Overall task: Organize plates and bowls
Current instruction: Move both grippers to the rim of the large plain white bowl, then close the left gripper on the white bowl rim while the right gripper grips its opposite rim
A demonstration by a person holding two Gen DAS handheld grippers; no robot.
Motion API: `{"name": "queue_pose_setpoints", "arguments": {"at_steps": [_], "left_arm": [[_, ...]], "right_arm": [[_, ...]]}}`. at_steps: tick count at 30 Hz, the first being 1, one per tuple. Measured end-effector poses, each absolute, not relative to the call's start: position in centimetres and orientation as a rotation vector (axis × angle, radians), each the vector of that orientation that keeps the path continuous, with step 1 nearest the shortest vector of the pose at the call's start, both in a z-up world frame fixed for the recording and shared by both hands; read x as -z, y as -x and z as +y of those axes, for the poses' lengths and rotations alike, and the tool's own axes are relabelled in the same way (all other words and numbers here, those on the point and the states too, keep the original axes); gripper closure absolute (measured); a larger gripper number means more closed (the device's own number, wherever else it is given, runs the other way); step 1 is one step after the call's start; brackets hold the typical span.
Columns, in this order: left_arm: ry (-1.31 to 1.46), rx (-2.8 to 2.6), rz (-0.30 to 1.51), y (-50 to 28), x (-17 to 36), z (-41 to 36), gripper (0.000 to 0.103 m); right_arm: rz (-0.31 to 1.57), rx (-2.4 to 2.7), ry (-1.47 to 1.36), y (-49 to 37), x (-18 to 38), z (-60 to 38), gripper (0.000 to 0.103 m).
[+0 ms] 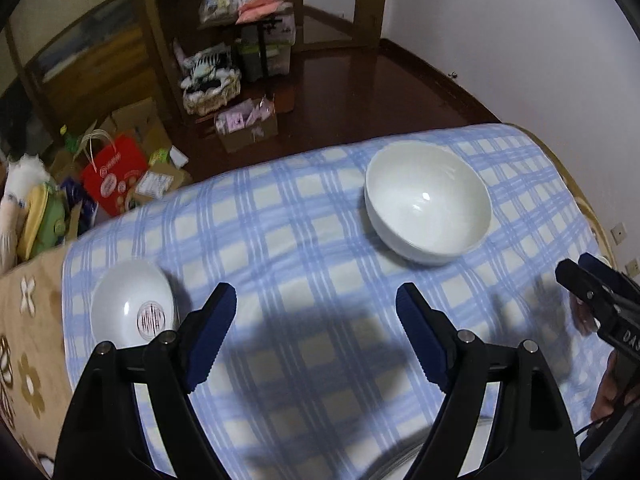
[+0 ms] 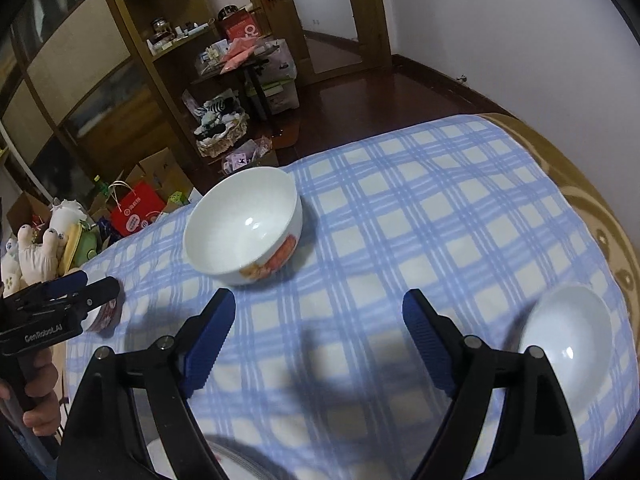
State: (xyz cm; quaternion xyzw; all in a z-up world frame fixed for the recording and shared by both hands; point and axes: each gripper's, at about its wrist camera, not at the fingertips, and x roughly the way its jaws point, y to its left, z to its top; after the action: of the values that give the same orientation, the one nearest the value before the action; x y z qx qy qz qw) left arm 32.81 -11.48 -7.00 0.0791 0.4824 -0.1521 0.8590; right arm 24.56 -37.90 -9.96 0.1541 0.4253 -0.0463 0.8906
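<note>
Surface: a blue-and-cream checked cloth (image 1: 304, 240) covered the table.
Left gripper (image 1: 316, 320): its blue-padded fingers stood spread wide over bare cloth, with nothing between them.
Right gripper (image 2: 318, 326): its fingers were likewise spread and empty.
Large bowl: a deep white ceramic bowl with a red-orange print on its side (image 2: 244, 228) sat upright near the far edge of the cloth.
Left bowl: a small white bowl with a red stamp inside (image 1: 134, 306) rested just beside the left gripper.
Right bowl: a small plain white bowl (image 2: 568, 328) lay near the right edge.
Plates: a pale rim (image 2: 240, 462) showed at the near edge, blurred.
Progress: the three bowls stood well apart and unstacked, so gathering them seemed mostly left to do.
</note>
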Motion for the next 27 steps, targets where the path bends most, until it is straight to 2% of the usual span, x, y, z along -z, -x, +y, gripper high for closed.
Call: {"name": "queue_pose_setpoints", "arguments": {"at_steps": [22, 23, 24, 25, 27], "left_arm": [[-0.112, 0.347, 1.076, -41.0, 10.1, -17.1, 0.023], [-0.118, 0.343, 1.082, -41.2, 10.3, -17.2, 0.027], [-0.124, 0.334, 1.095, -41.5, 10.7, -17.4, 0.031], [-0.127, 0.326, 1.108, -41.6, 11.0, -17.6, 0.043], [-0.112, 0.314, 1.161, -42.2, 11.9, -17.7, 0.052]], "right_arm": [[0.976, 0.056, -0.228, -34.7, 12.2, -38.3, 0.013], [0.987, 0.054, -0.241, -35.0, 12.4, -38.4, 0.014], [1.002, 0.052, -0.263, -35.4, 12.7, -38.5, 0.019], [1.014, 0.052, -0.286, -35.7, 12.9, -38.6, 0.024], [1.037, 0.054, -0.336, -36.3, 13.5, -38.8, 0.037]]}}
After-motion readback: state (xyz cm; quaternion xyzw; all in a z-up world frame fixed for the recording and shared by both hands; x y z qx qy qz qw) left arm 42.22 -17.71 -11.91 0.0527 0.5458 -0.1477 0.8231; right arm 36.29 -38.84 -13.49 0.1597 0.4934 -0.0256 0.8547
